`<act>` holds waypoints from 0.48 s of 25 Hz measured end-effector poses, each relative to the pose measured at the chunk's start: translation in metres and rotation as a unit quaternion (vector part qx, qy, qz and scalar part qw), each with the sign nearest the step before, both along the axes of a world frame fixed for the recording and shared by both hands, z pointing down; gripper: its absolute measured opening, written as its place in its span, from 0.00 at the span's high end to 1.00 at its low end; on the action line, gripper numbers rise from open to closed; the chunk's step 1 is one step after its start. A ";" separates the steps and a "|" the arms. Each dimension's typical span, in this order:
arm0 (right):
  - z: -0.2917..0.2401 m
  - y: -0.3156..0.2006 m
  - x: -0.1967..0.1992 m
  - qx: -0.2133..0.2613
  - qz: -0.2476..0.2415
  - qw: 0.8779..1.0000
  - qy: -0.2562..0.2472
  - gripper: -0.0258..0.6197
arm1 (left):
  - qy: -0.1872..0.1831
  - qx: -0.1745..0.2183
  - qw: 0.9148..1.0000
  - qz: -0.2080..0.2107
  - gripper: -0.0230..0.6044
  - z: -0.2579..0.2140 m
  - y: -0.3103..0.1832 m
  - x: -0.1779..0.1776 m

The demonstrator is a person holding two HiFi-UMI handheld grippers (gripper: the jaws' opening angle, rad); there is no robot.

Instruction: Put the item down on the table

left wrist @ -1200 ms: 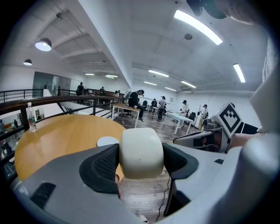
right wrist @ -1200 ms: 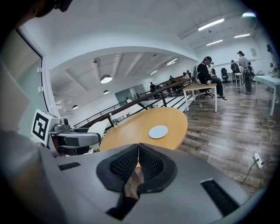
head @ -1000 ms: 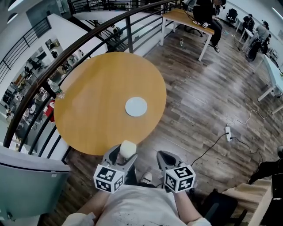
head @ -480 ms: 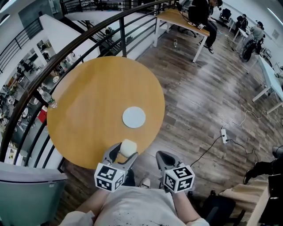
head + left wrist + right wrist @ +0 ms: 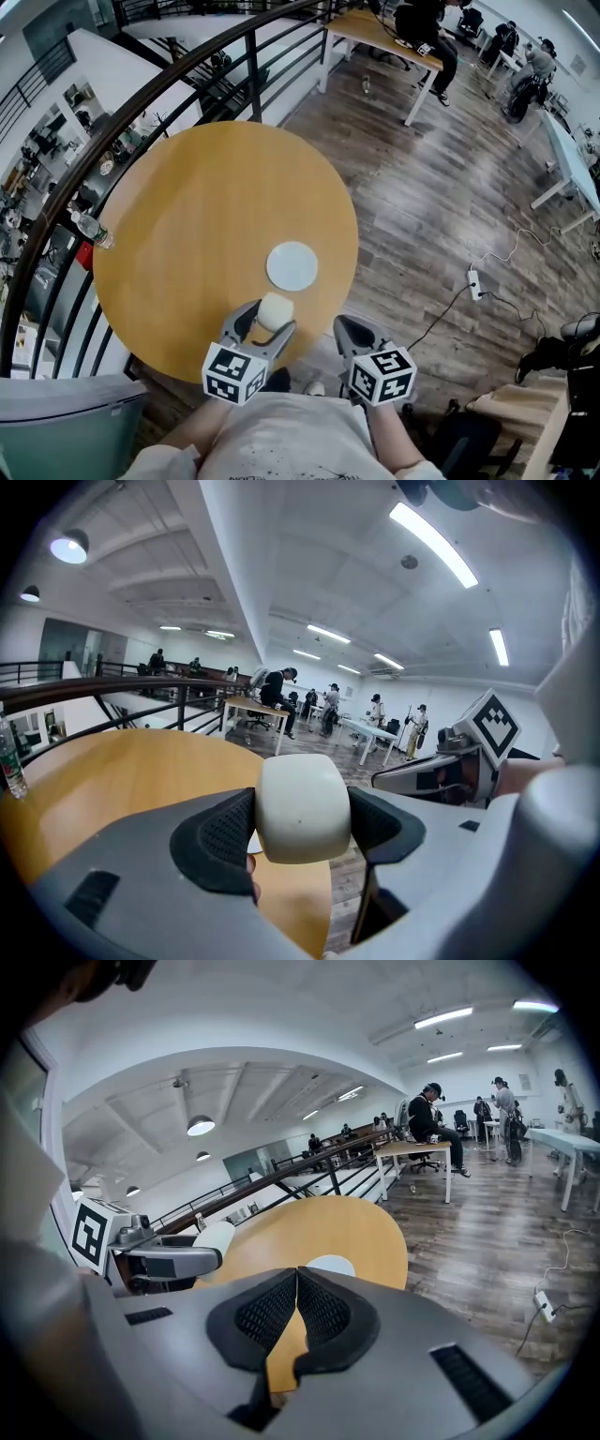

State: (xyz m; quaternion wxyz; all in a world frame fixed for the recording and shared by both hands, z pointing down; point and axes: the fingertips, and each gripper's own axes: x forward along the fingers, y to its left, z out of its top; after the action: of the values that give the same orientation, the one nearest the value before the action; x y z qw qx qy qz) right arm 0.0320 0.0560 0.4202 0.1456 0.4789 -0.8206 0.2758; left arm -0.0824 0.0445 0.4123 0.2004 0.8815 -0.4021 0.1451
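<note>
Left gripper view: my left gripper [image 5: 302, 825] squeezes a smooth, rounded cream block [image 5: 302, 803]; my right gripper's [image 5: 297, 1312] ribbed pads [image 5: 323, 1314] meet.

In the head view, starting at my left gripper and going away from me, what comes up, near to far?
Left gripper, jaws shut on a cream block → white disc on the round table → black railing → wooden desk with a seated person.
</note>
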 end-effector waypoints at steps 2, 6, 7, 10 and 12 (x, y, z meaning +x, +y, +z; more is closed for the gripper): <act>0.000 -0.008 -0.005 -0.001 0.004 1.000 0.004 0.92 | 0.000 -0.002 1.000 0.008 0.45 0.001 -0.006 -0.004; -0.002 -0.020 -0.012 0.001 0.016 1.000 0.005 0.92 | 0.011 -0.010 1.000 0.020 0.45 0.001 -0.017 -0.011; -0.002 -0.023 -0.012 0.001 0.021 1.000 0.004 0.92 | 0.012 -0.010 1.000 0.023 0.45 0.000 -0.021 -0.012; -0.002 -0.028 -0.012 -0.005 0.027 1.000 0.007 0.92 | 0.013 -0.010 0.999 0.027 0.45 -0.002 -0.027 -0.013; -0.003 -0.031 -0.011 -0.009 0.026 1.000 0.011 0.92 | 0.014 -0.012 0.999 0.028 0.45 -0.003 -0.030 -0.013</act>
State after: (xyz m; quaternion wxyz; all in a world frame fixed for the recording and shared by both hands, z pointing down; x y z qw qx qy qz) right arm 0.0213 0.0251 0.4168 0.1516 0.5019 -0.8038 0.2811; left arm -0.0956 0.0142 0.4093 0.2124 0.8918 -0.3731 0.1429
